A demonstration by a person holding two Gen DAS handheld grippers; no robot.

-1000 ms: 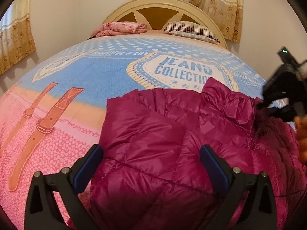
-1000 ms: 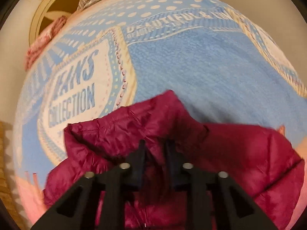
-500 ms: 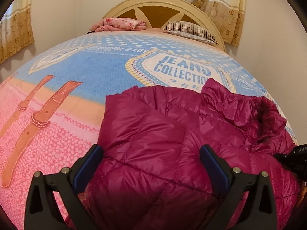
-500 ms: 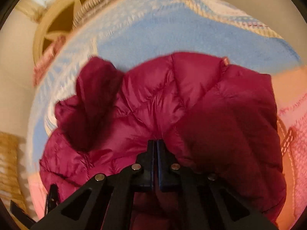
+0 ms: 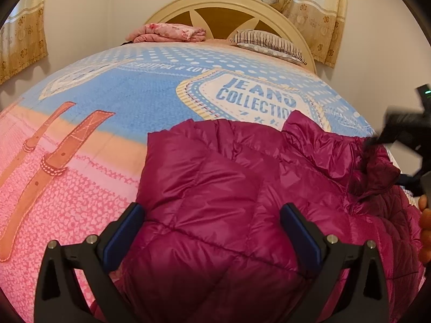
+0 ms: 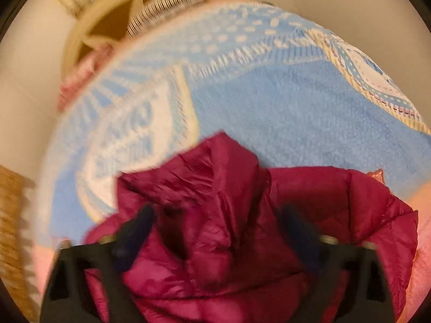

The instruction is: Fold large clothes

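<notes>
The bed [image 5: 113, 113] fills the picture, its blue and pink printed blanket spread flat, a headboard [image 5: 223, 8] at the far end with a striped pillow [image 5: 269, 43] and a folded pink bundle [image 5: 167, 31] against it. On the near right part of the bed lies the magenta puffer jacket [image 5: 215, 188], partly folded, one quilted panel laid flat over the body, the collar end bunched and rumpled toward the right edge.

The fold looks to be midway: one side is laid in, and the crumpled collar section is not yet tidy. Next, I'd say, comes a fresh grip on a loose edge or sleeve, pinched low on the fabric so the slippery shell doesn't slide out, then carried across.

Left claw [image 5: 212, 239] hangs just over the flat panel, jaws wide apart, the jacket showing between them but no pad pressing on it. Over to the right claw [image 6: 218, 231]: its view is smeared, but the jaws are opening, standing well apart with the rumpled collar fabric between and below them, nothing clamped. From the left view that tool appears as a dark blur at the jacket's right end, a hand [image 5: 425, 231] just below it.
</notes>
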